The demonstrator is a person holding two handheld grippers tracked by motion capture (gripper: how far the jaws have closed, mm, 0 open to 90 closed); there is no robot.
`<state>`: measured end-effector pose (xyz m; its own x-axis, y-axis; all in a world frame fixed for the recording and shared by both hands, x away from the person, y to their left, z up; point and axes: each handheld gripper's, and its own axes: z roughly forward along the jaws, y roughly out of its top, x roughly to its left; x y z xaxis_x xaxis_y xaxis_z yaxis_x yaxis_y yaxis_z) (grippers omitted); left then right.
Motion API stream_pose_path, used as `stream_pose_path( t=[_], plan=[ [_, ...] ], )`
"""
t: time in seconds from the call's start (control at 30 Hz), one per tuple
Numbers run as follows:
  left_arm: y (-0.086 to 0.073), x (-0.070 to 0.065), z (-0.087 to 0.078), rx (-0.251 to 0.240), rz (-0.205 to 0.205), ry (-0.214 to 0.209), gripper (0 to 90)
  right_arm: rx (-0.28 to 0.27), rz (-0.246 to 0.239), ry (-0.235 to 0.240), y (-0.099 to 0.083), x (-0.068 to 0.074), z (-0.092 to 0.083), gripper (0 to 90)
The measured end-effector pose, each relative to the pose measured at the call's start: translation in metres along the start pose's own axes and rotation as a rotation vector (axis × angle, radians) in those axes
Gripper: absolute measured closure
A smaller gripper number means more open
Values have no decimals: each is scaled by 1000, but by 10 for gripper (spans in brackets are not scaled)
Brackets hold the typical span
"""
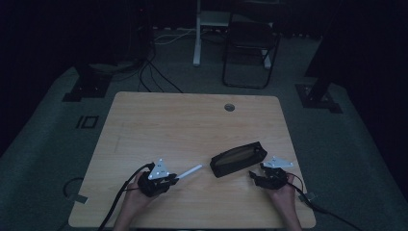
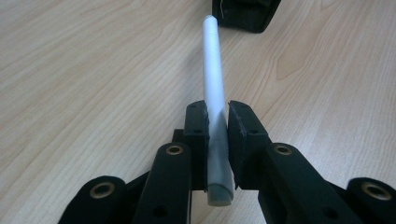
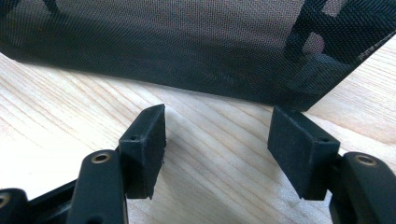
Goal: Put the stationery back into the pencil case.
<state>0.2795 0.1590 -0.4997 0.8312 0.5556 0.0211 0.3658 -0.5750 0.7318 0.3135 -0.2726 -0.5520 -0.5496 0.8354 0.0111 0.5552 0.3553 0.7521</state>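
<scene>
On the near half of the table, your left gripper is clamped tight on the white pen, which juts from the jaws with its long axis aimed at the black pouch. The pouch lies just beyond the pen tip, its mouth facing up and its length running up to the right. Your right gripper sits just beside the pouch's near right end, jaws partly open and holding nothing. The left hand is the one to feed the pen; bare wood lies all around, and the near table edge is close behind both hands.
</scene>
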Motion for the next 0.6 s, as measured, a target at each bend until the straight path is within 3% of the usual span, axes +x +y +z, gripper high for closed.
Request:
stream_pose_path(
  t=[0.6],
  plan=[
    [11, 0, -14, -55, 26, 6, 791, 0, 1, 0, 0, 0, 0, 367]
  ],
)
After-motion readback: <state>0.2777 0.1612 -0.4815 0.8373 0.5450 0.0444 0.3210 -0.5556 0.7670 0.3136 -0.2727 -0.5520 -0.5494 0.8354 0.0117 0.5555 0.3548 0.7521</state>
